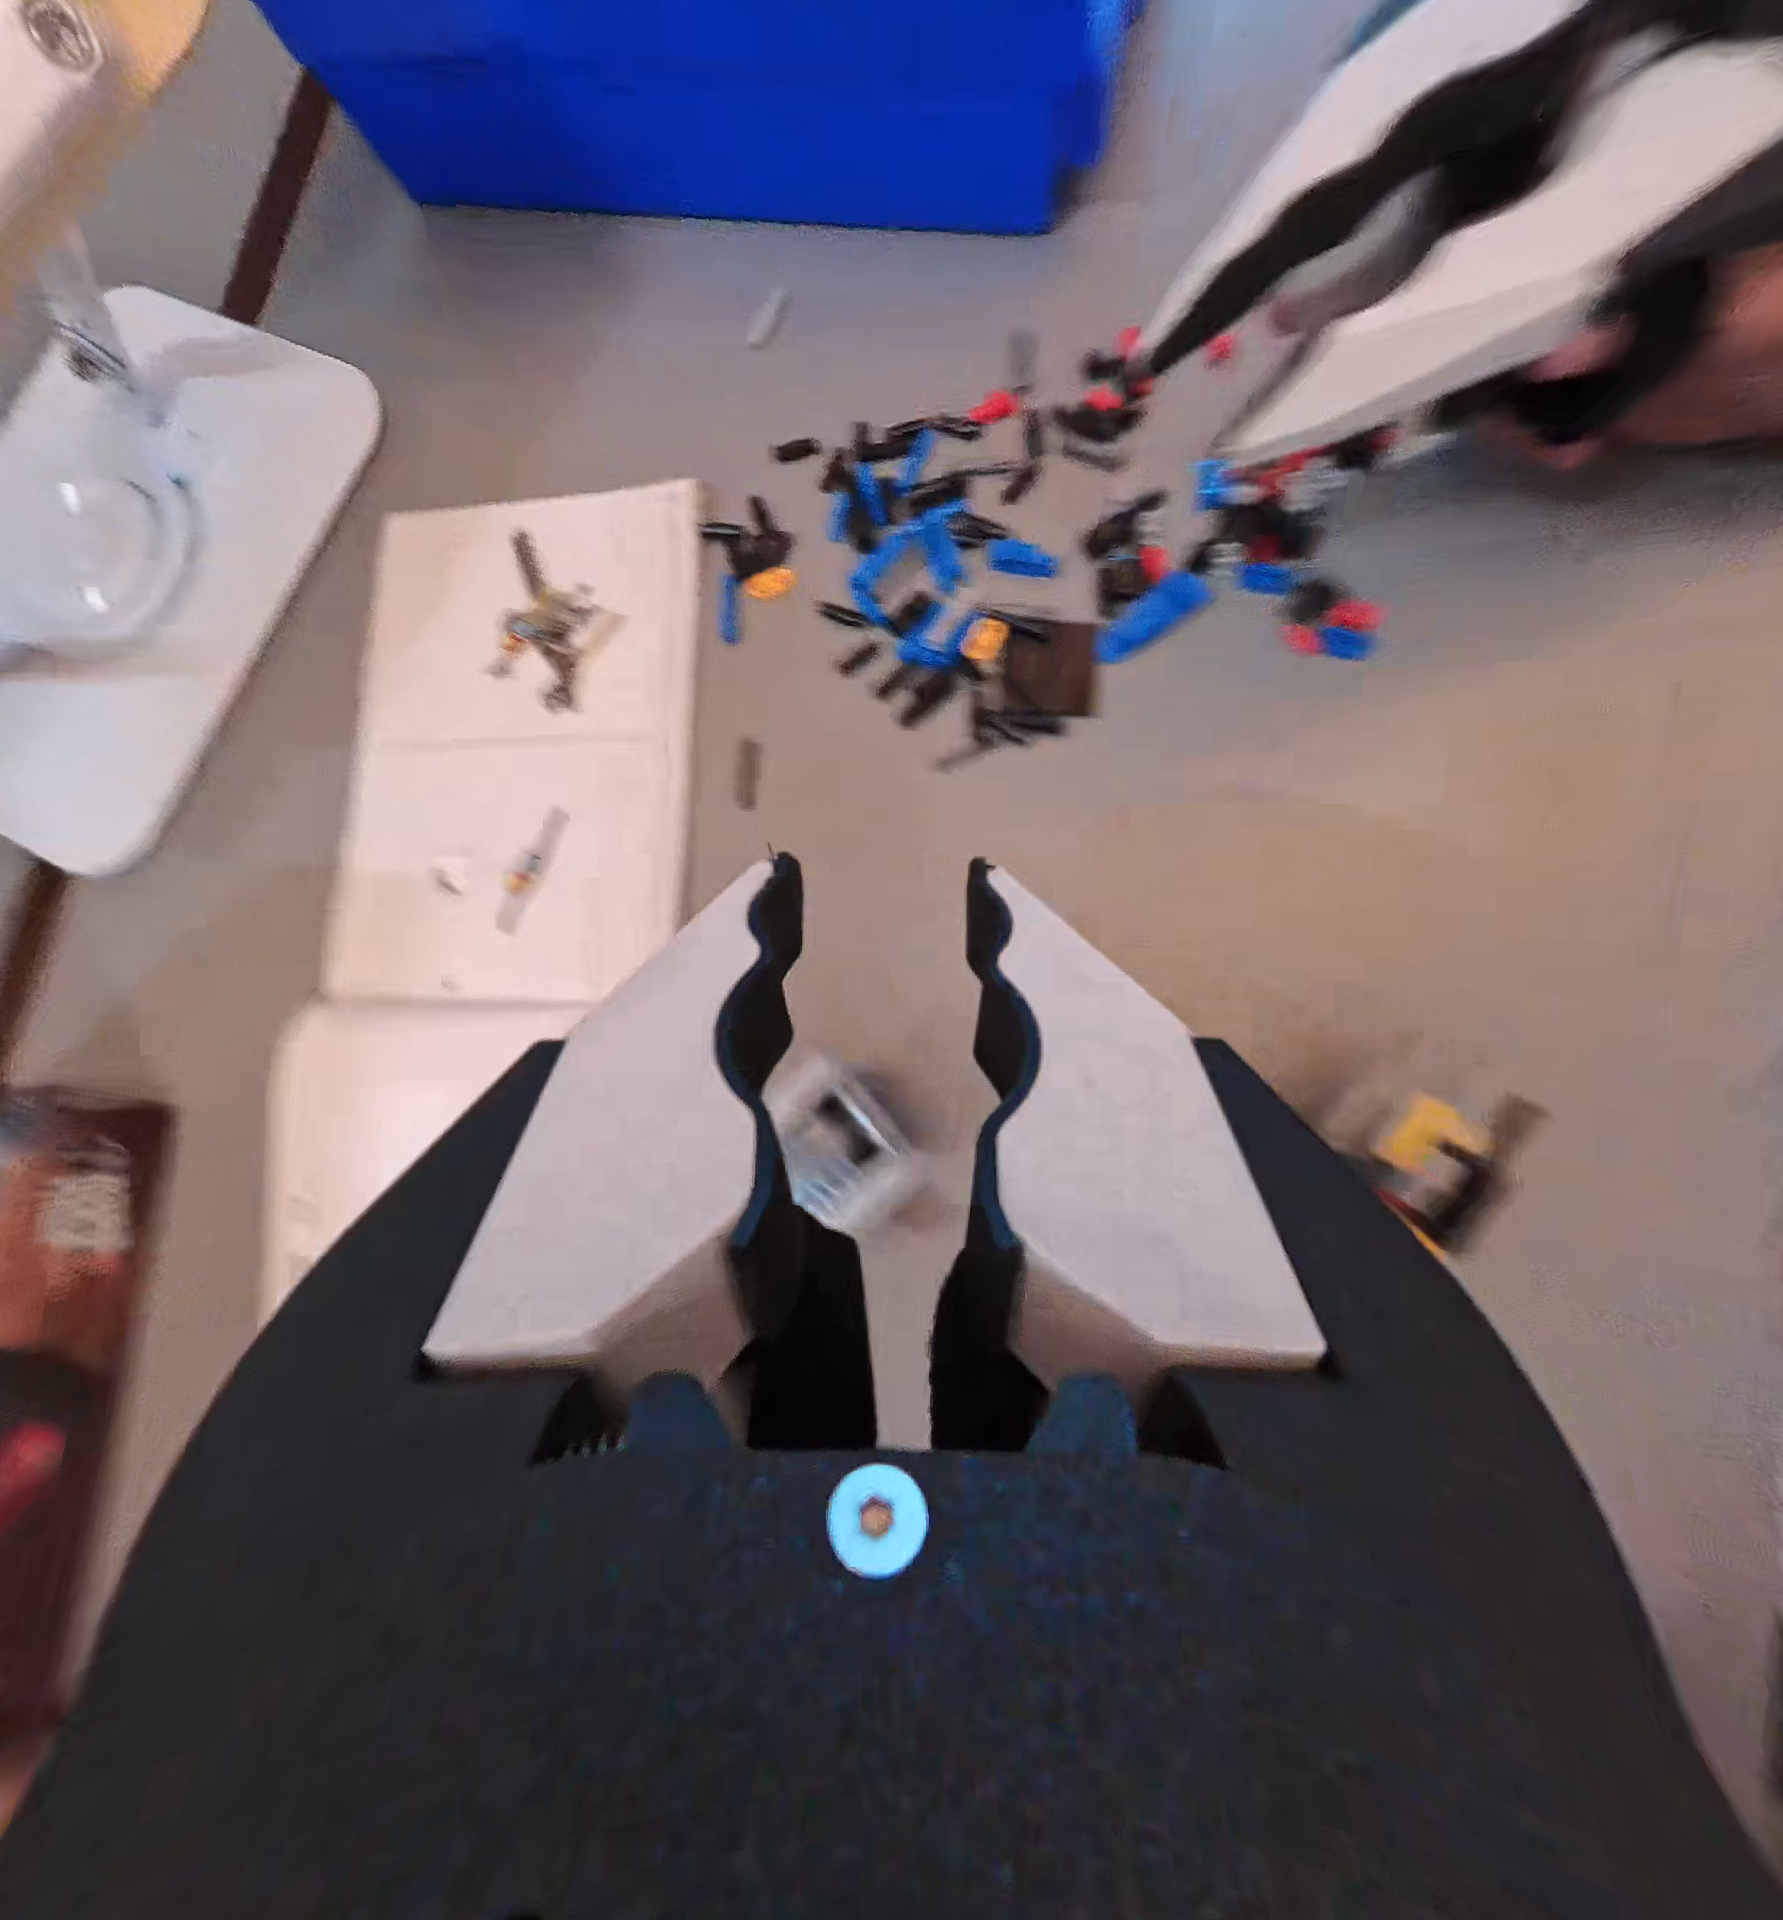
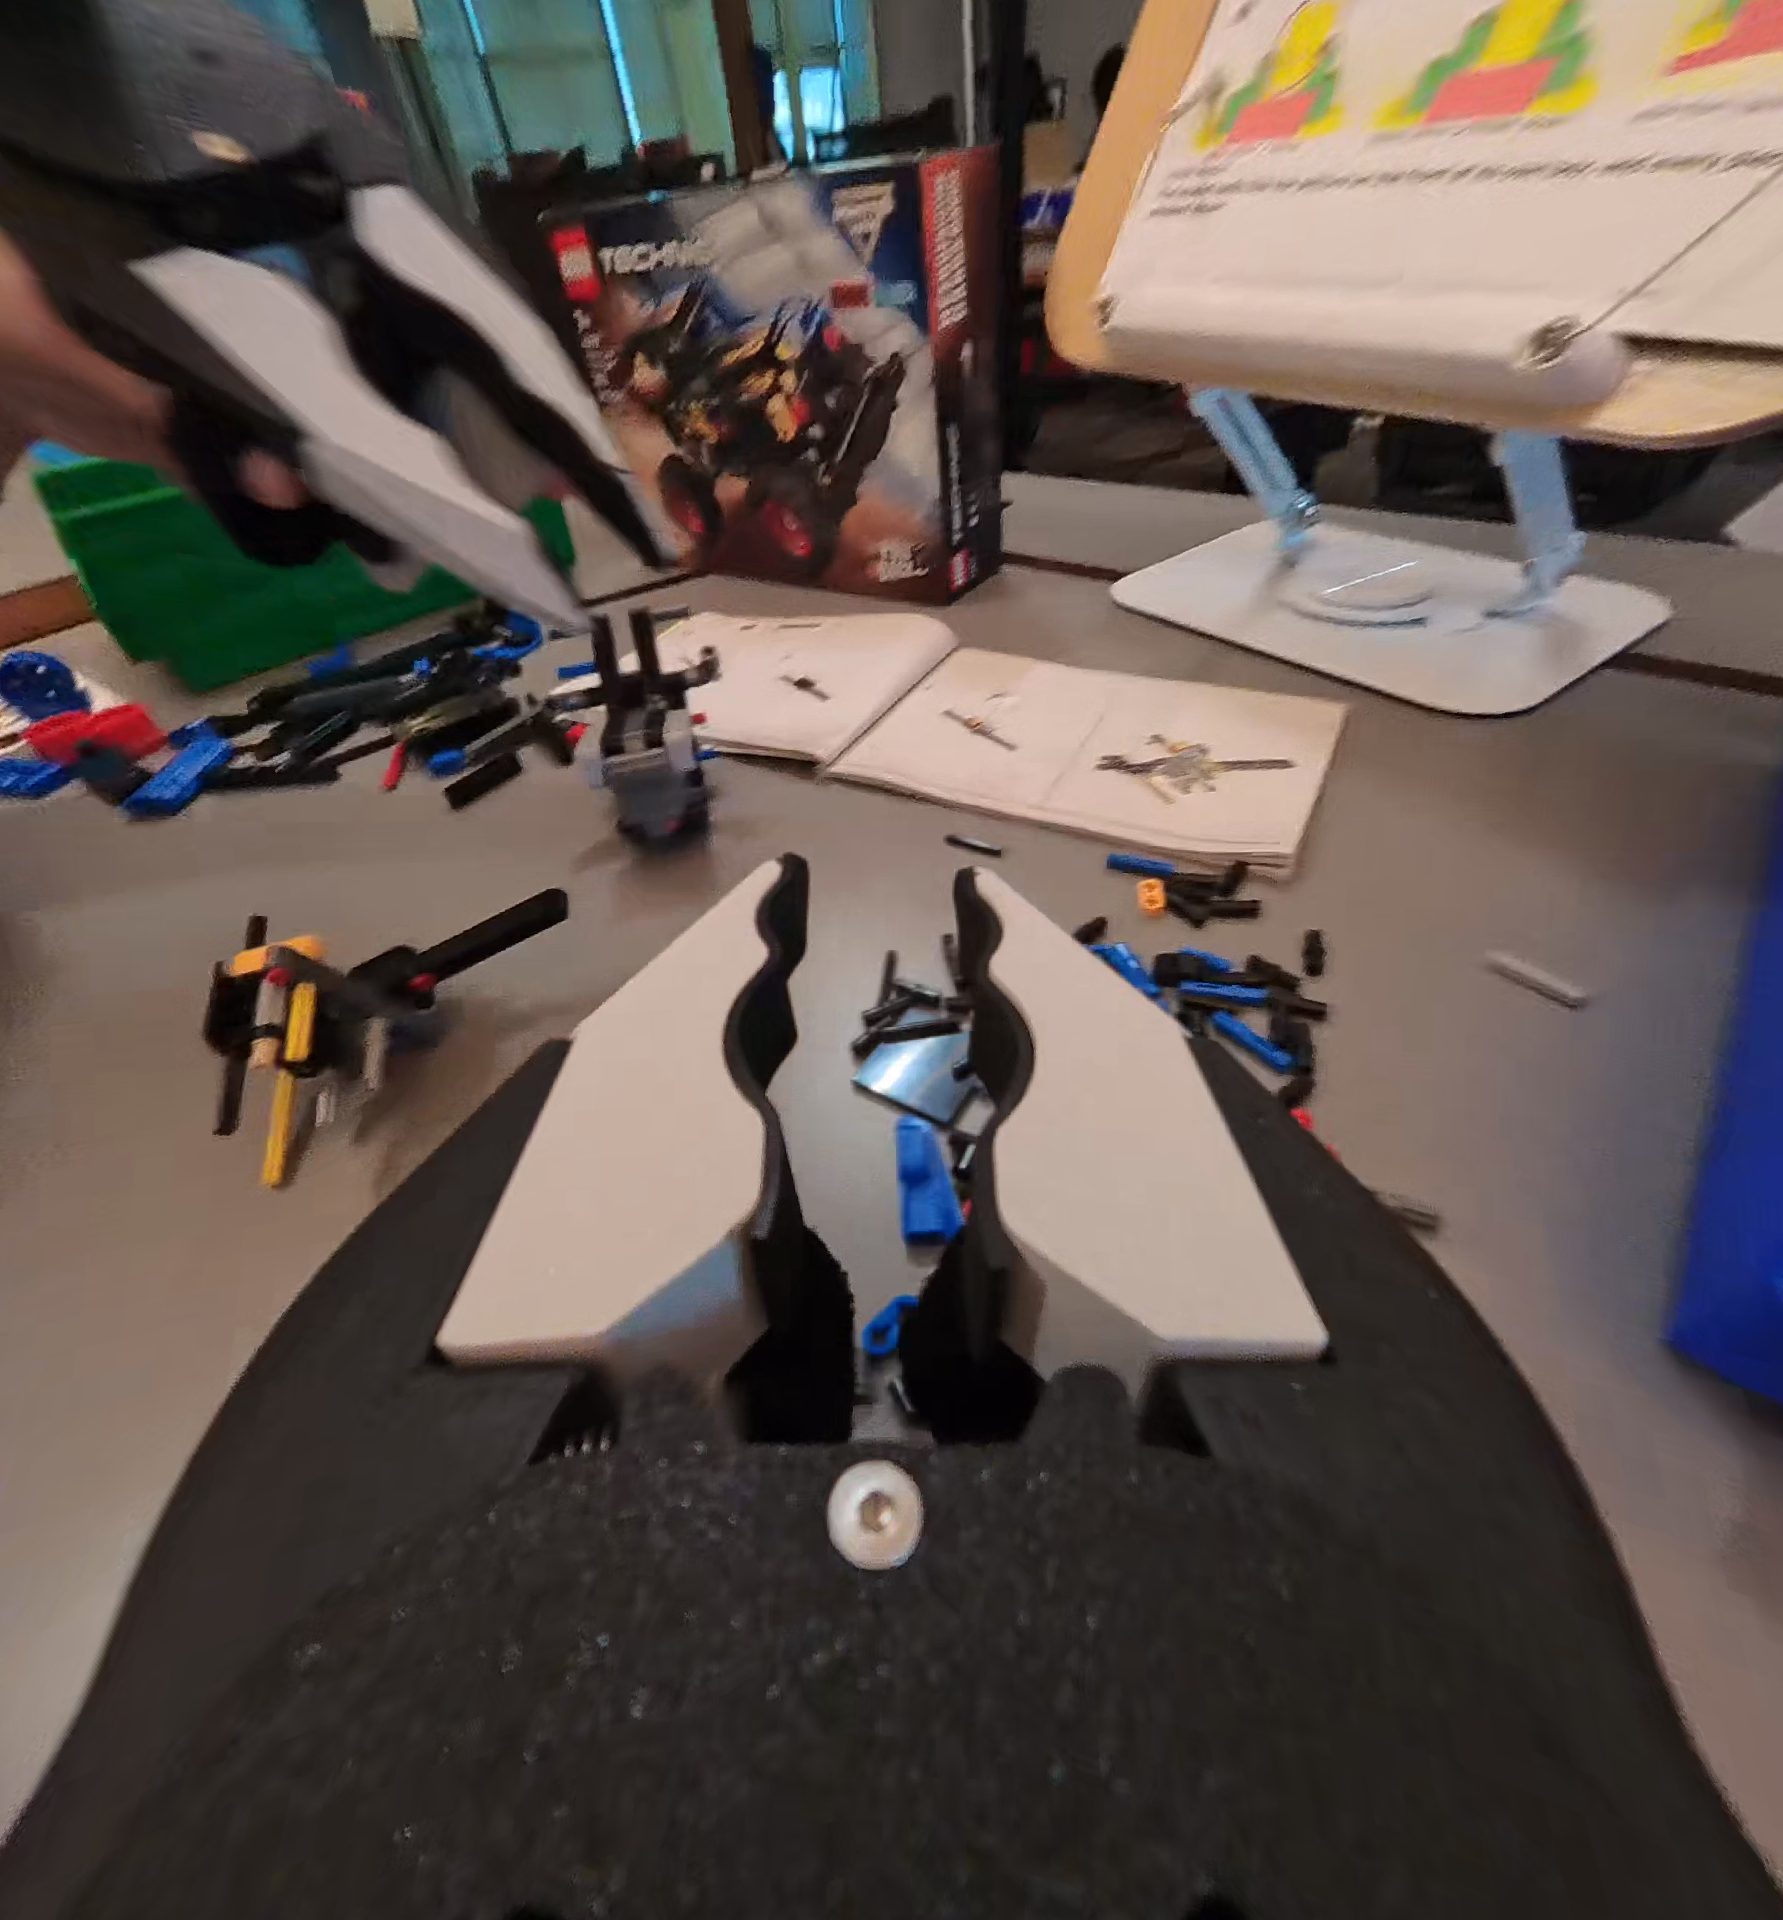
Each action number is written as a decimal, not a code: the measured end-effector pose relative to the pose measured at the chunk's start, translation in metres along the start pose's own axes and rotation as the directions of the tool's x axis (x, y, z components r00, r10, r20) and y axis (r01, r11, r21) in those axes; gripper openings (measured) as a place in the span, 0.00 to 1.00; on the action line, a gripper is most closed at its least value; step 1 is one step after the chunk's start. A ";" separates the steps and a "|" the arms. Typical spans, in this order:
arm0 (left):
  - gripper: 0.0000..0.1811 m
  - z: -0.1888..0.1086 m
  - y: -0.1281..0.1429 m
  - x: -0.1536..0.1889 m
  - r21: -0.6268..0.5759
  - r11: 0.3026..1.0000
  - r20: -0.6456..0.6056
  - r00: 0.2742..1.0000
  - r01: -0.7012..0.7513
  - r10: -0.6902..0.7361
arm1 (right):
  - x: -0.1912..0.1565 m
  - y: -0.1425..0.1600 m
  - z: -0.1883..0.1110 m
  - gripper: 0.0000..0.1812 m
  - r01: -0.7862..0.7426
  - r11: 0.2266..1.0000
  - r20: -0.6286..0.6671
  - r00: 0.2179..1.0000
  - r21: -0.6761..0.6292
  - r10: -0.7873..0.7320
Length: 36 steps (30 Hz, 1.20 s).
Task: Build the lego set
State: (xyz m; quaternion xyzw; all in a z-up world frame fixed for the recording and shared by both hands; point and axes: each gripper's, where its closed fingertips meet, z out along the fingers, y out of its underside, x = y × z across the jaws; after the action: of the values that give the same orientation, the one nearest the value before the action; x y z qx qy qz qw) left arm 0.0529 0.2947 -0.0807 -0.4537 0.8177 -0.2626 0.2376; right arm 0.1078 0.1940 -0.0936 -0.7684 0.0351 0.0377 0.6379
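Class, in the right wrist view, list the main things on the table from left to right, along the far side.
Green bin → grey-and-black sub-assembly → set box → open instruction booklet → white stand base.

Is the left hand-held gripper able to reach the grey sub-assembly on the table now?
Probably yes: the left hand-held gripper hangs open just above the grey sub-assembly, and nothing lies between them.

A grey worktop (image 2: pixel 1489 1195) is seen, with a dark seam running across it. At its far side a white stand (image 2: pixel 1386 613) on pale blue legs is set, carrying a wooden board (image 2: pixel 1105 208). Behind, tall windows (image 2: pixel 554 83) with greenish daylight and dim dark furniture are blurred.
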 end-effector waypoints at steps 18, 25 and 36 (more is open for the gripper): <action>0.28 0.185 -0.051 -0.085 -0.093 0.996 0.027 1.000 -0.011 0.013 | 0.012 0.010 -0.009 0.17 -0.074 0.997 0.003 0.997 -0.023 0.074; 0.23 0.184 -0.048 -0.083 -0.093 0.996 -0.003 1.000 0.003 -0.003 | 0.011 0.012 -0.009 0.16 -0.089 0.996 0.017 0.996 -0.030 0.090; 0.00 0.179 -0.045 -0.080 -0.055 0.992 -0.006 0.993 0.115 -0.116 | 0.009 0.013 -0.008 0.15 -0.092 0.995 0.029 0.995 -0.034 0.093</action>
State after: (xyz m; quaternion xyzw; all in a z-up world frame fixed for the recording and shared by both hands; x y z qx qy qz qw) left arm 0.2308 0.3060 -0.1735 -0.5054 0.7981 -0.2555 0.2059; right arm 0.1158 0.1833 -0.1054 -0.7757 0.0601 0.0796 0.6232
